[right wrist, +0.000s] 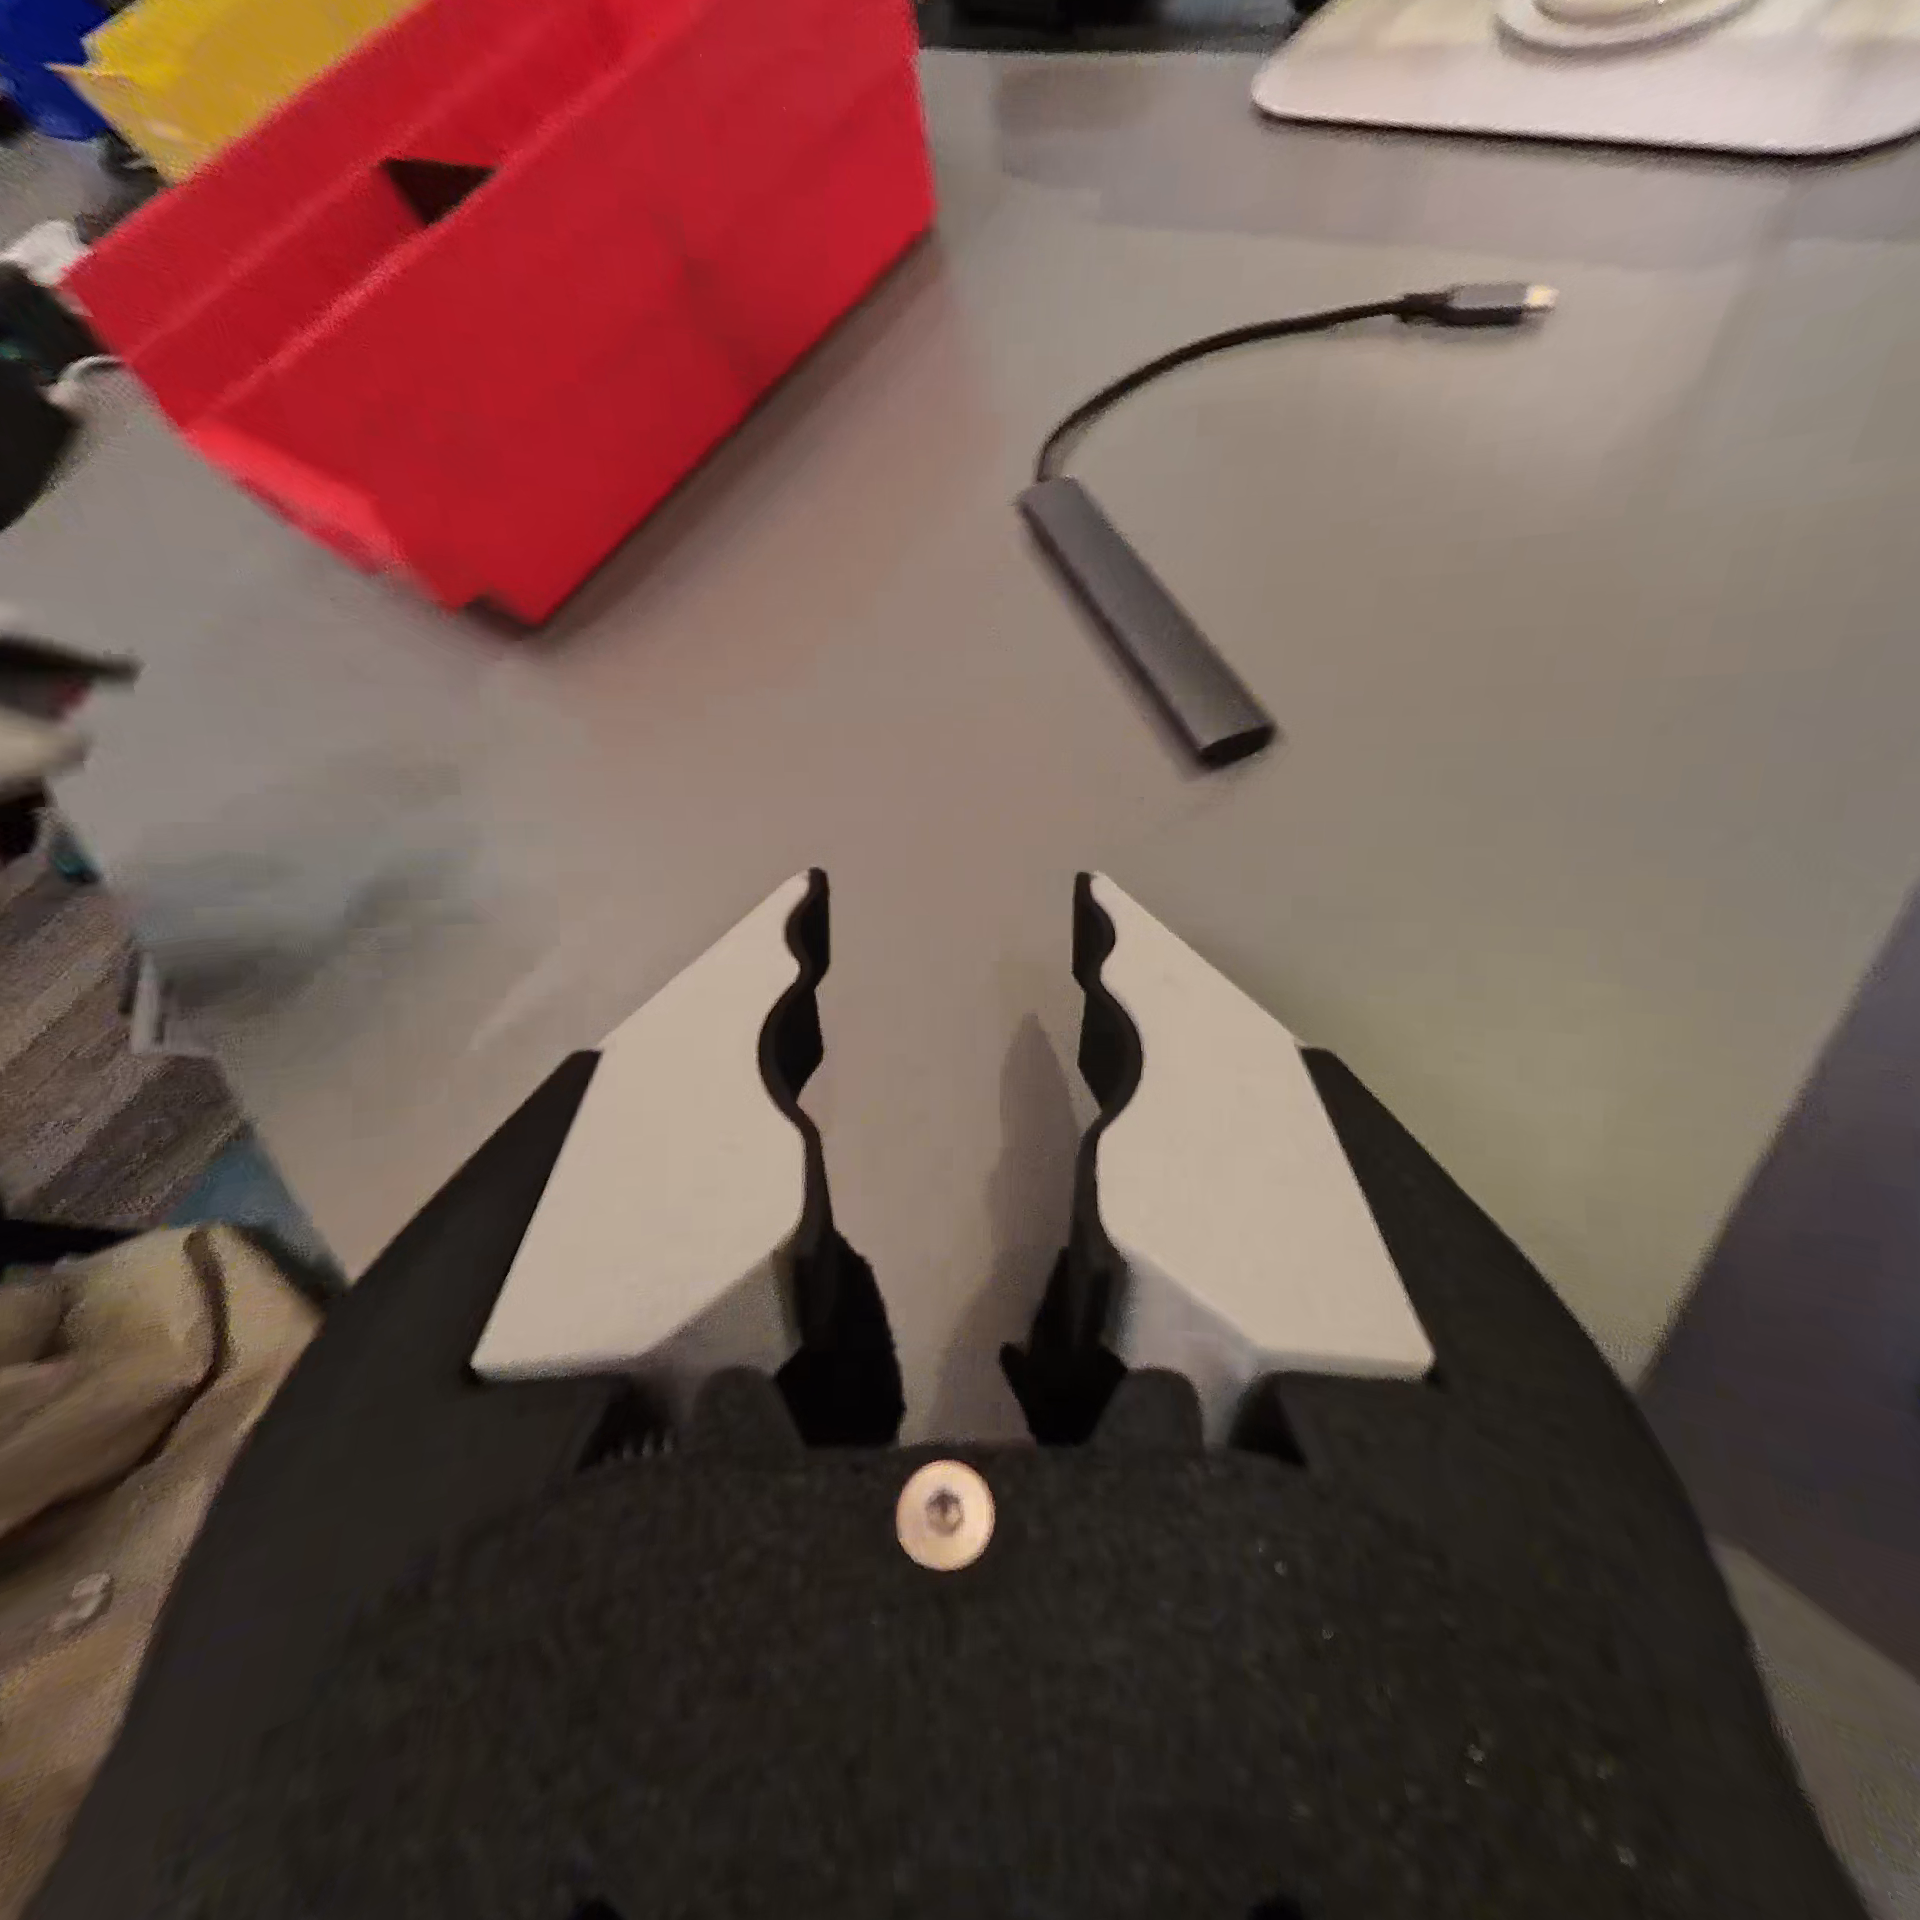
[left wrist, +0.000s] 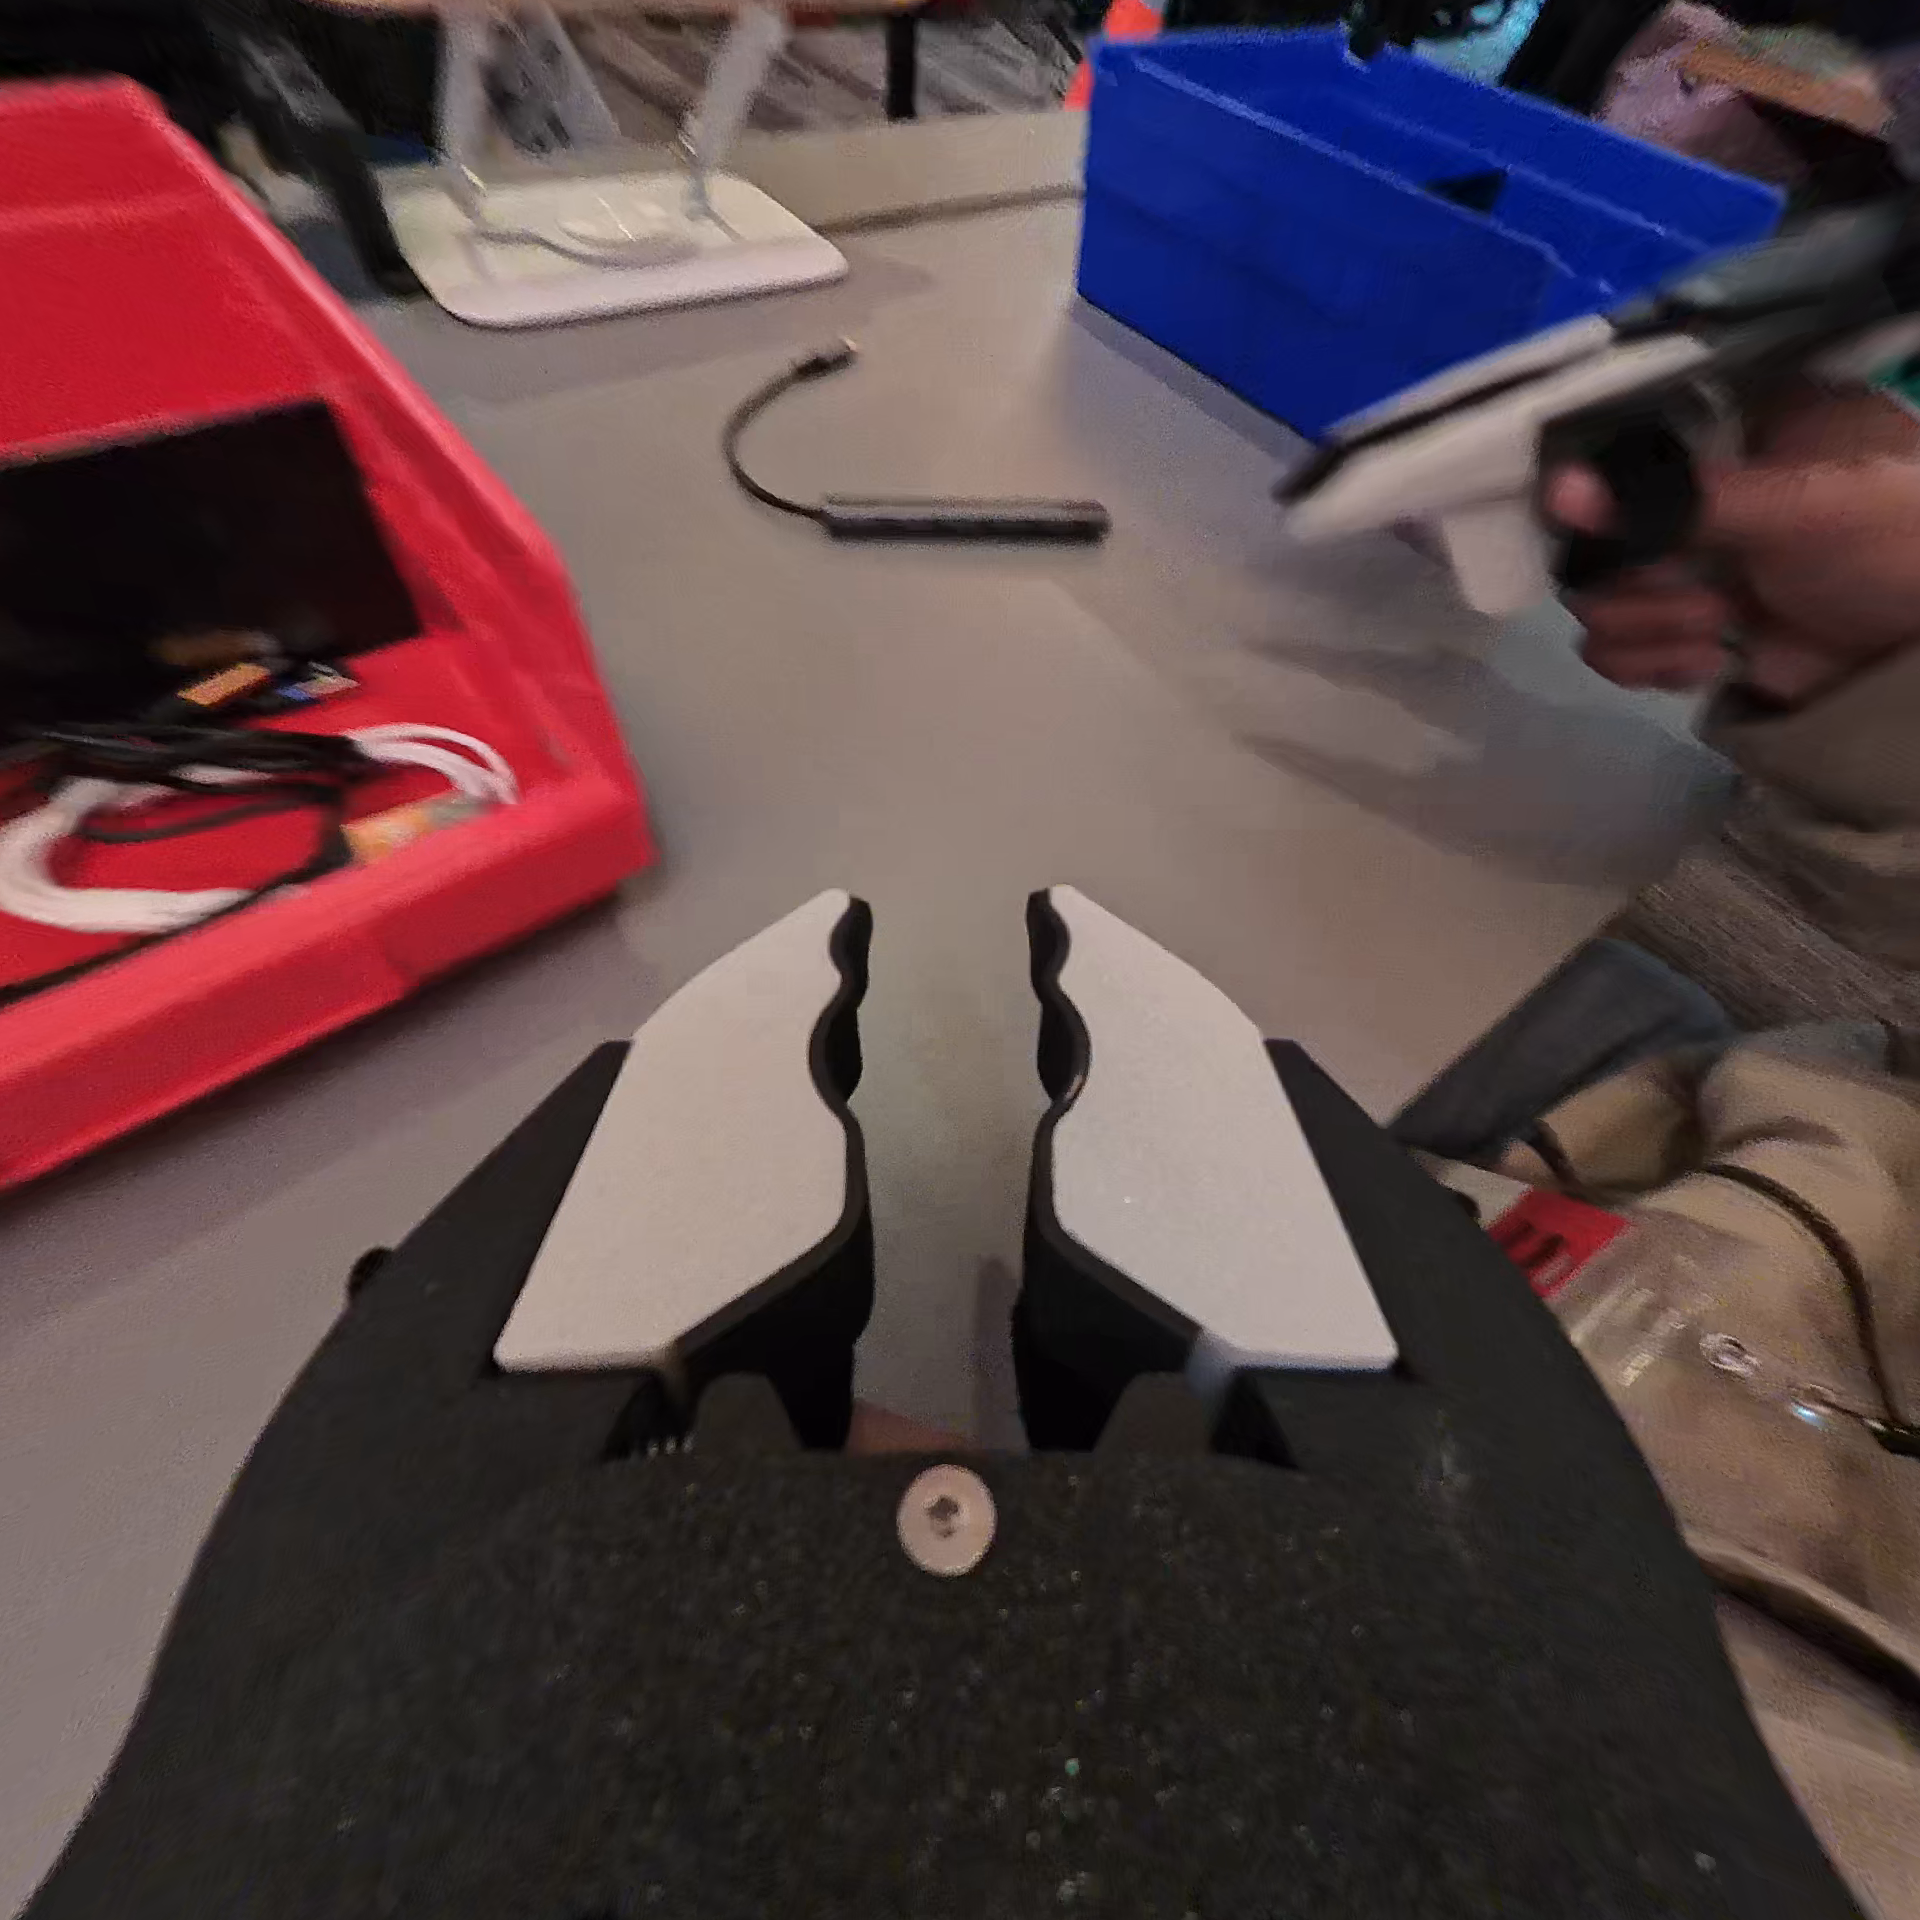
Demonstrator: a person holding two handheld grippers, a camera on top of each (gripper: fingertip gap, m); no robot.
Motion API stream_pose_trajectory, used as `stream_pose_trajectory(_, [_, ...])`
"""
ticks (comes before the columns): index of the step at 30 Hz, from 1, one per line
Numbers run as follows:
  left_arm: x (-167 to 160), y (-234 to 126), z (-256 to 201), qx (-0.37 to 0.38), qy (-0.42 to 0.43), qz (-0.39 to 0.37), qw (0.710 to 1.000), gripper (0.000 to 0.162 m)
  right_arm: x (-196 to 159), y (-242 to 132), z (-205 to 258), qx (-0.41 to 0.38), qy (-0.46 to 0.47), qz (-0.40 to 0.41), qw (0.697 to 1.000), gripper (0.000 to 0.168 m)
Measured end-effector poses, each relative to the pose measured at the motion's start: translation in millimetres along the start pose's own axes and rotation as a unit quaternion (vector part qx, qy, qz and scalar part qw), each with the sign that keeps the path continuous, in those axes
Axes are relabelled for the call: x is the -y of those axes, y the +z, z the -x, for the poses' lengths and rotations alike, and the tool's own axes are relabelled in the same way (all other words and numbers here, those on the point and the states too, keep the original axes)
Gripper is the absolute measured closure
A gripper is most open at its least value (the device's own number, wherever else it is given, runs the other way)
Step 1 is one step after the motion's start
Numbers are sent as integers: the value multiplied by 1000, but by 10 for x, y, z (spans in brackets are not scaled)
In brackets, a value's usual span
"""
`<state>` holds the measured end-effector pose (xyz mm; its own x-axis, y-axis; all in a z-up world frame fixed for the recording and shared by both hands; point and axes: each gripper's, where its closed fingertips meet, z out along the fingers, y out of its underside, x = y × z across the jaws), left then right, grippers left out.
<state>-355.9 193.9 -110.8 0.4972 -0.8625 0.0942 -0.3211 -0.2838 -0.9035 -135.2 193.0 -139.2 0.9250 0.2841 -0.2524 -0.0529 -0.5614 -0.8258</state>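
Here both tools hang above the grey desk [right wrist: 1558,831] with nothing in them. The left hand-held gripper [left wrist: 948,906] has its jaws parted, only bare desk between them. The right hand-held gripper [right wrist: 951,883] is likewise released and empty; in the left view it shows blurred at the far right.

Nearest to the right one is a dark slim hub [right wrist: 1148,623], lying flat on the desk just ahead and a little right of the fingertips, its short cable [right wrist: 1195,358] curving away to a plug [right wrist: 1481,301]. In the left view the hub [left wrist: 966,516] lies farther off, between the two bins. As a judgement: a flat, thin bar like this would be gripped best across its narrow width, near the middle, jaws low to the desk, cable left free.

The red bin [left wrist: 364,520] stands to the left, close to the left tool; it holds tangled black and white cables [left wrist: 208,810] and some small coloured pieces too blurred to name. The blue bin [left wrist: 1351,229] stands beyond the hub; its contents are hidden. A white stand base [left wrist: 623,249] sits at the back.
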Motion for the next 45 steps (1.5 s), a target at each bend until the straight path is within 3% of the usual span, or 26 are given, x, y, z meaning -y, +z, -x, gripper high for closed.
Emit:
stream_pose_trajectory(3, [56, -68, 296, -32, 44, 58, 997, 133, -178, -170, 225, 29, -18, -29, 999, 123])
stream_pose_trajectory(7, [218, 46, 1067, 32, 121, 155, 980, 131, -254, -229, 318, 68, -16, -27, 997, 124])
stream_pose_trajectory(12, [151, 547, 1782, 100, 66, 279, 953, 98, -216, -252, 343, 92, 3, -41, 995, 124])
stream_pose_trajectory(15, [8, 765, 1917, 105, 18, 327, 939, 84, -230, -269, 352, 91, 0, -41, 995, 124])
stream_pose_trajectory(18, [-118, 856, 1997, 123, 4, 359, 925, 80, -248, -276, 321, 83, -7, -39, 996, 123])
stream_pose_trajectory(23, [-224, 887, 2017, 132, 23, 378, 916, 95, -268, -262, 314, 93, 8, -33, 995, 123])
stream_pose_trajectory(27, [-92, 826, 2007, 132, 35, 341, 930, 130, -260, -256, 332, 98, 12, -33, 995, 124])
stream_pose_trajectory(32, [298, 544, 2047, 166, 67, 270, 946, 138, -259, -252, 360, 99, 12, -33, 994, 124])
stream_pose_trajectory(35, [738, 295, 1944, 189, 105, 196, 956, 141, -248, -258, 371, 97, 10, -36, 995, 125])
stream_pose_trajectory(39, [1578, -87, 1410, 188, 187, 40, 964, 142, -215, -273, 374, 94, 10, -45, 995, 126])
stream_pose_trajectory(41, [1913, -222, 939, 151, 241, -39, 958, 143, -194, -285, 370, 91, 9, -51, 995, 126])
stream_pose_trajectory(43, [1982, -209, 351, 65, 273, -83, 956, 143, -166, -304, 367, 90, 9, -59, 994, 127])
stream_pose_trajectory(45, [1727, -7, -233, -40, 276, -70, 958, 143, -140, -328, 345, 86, 10, -66, 994, 127])
